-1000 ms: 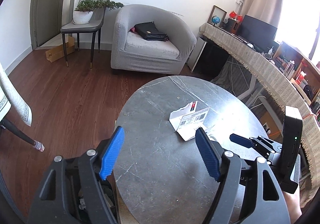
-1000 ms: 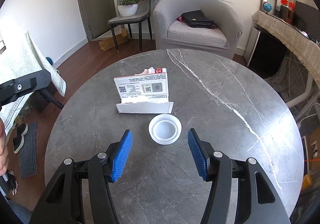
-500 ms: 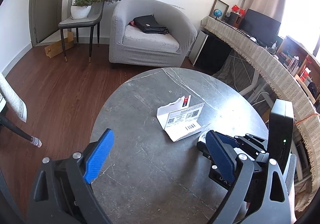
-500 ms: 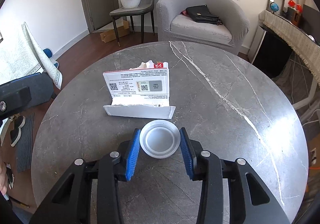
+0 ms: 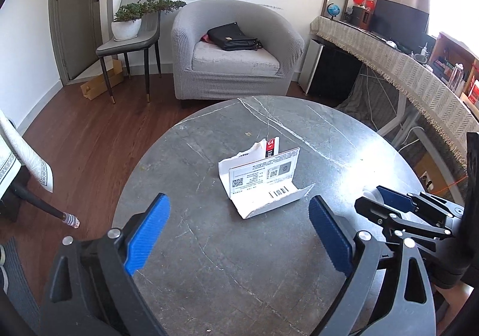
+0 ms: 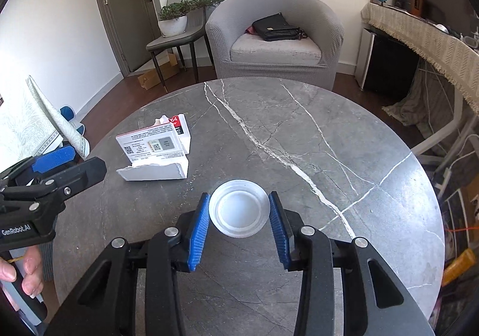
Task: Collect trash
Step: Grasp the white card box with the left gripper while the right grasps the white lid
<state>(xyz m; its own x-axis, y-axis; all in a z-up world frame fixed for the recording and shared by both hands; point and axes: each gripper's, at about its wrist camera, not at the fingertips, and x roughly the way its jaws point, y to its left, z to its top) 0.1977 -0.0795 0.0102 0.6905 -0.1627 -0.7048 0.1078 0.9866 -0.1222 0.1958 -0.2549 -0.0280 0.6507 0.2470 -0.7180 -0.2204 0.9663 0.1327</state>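
Observation:
A round white plastic lid sits between the blue pads of my right gripper, which is shut on it just above the grey marble table. A torn white paper package with printed labels and a barcode lies on the table ahead of my left gripper, which is open and empty. The package also shows in the right wrist view, left of the lid. The right gripper appears at the right edge of the left wrist view.
A grey armchair with a black bag stands beyond the table. A chair with a potted plant is by the door. A cloth-covered desk runs along the right. Wooden floor lies to the left.
My right gripper moved forward and closed on the lid. My left gripper swung right over the table toward the package and stayed open.

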